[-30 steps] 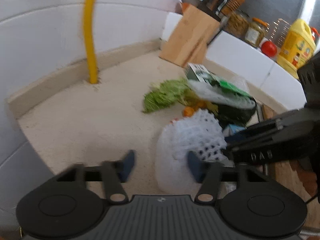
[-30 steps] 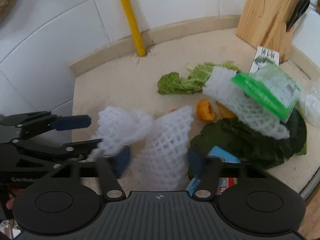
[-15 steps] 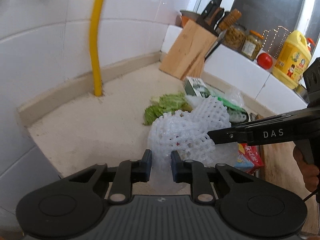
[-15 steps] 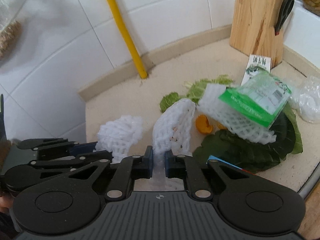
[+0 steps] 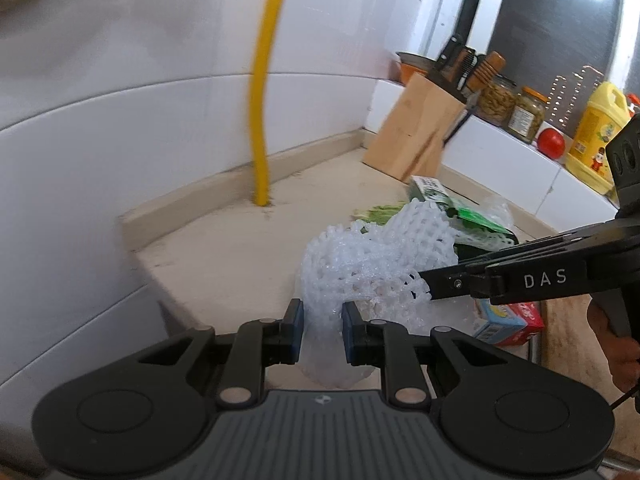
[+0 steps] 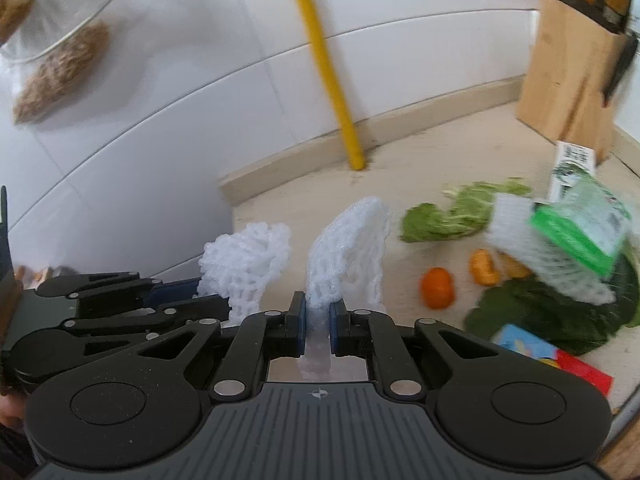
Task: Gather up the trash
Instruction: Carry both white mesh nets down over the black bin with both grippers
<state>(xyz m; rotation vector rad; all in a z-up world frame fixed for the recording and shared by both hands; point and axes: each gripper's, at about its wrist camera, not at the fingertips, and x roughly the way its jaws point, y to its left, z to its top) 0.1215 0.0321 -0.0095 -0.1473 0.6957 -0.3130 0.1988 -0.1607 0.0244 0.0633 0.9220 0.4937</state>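
one white foam net [image 5: 324, 320] [image 6: 348, 248] pinched in each gripper's fingers

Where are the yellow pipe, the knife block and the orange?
yellow pipe [image 6: 334, 88], right wrist view, middle of its length.
knife block [image 5: 414, 136], left wrist view, its wooden side face.
orange [image 6: 438, 288], right wrist view, middle of the fruit.

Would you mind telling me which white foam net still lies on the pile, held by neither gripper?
The foam net under the green packet, far right; the other two stand pinched in the jaws.
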